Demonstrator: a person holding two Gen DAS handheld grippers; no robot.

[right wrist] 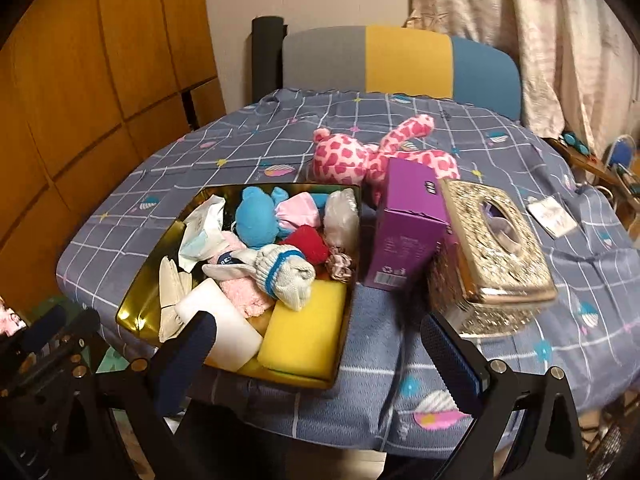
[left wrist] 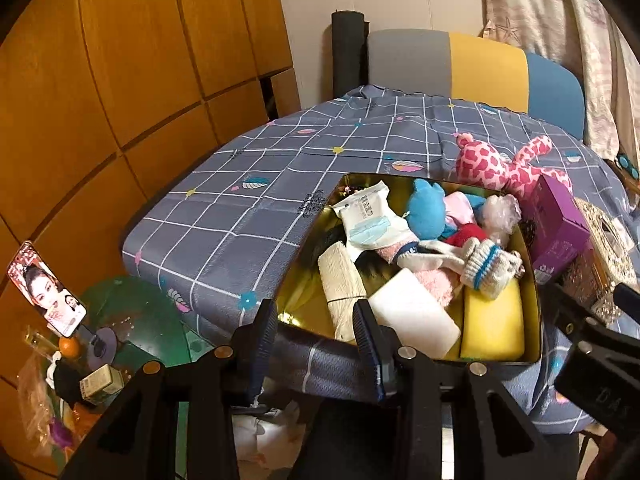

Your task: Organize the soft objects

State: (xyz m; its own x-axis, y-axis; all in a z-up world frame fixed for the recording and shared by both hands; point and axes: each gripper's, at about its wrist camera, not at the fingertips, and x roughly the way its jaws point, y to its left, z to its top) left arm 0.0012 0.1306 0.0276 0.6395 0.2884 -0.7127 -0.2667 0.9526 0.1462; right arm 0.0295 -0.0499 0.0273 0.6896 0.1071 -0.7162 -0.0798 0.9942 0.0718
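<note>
I see a round tabletop (right wrist: 500, 280) under a grey-blue checked cloth, with a shallow gold metal tin (right wrist: 138, 308) sitting at its near left edge. The tin is piled with soft things: a blue plush toy (right wrist: 256, 220), a pale pink cloth bundle (right wrist: 298, 210), a red knitted piece (right wrist: 310, 246), a grey knitted sock with a blue stripe (right wrist: 286, 276), a fluffy pink sock (right wrist: 244, 296), a yellow foam sponge (right wrist: 306, 332) in the near right corner, a white foam block (right wrist: 224, 320) just left of it, and a white packet of face masks (right wrist: 202, 228) against the left wall. A pink spotted plush animal (right wrist: 360, 156) lies on the cloth behind the tin, toward the middle of the tabletop. Just right of the tin a purple cardboard box (right wrist: 404, 224) leans against a gold embossed tissue box (right wrist: 492, 248).

My right tongs (right wrist: 320, 356) are spread wide with nothing between them, hovering over the near edge with the tin's near right corner in the gap. My left tongs (left wrist: 316, 340) stand partly apart at the tin's near left corner, above the cloth; I see nothing between their pads.
</note>
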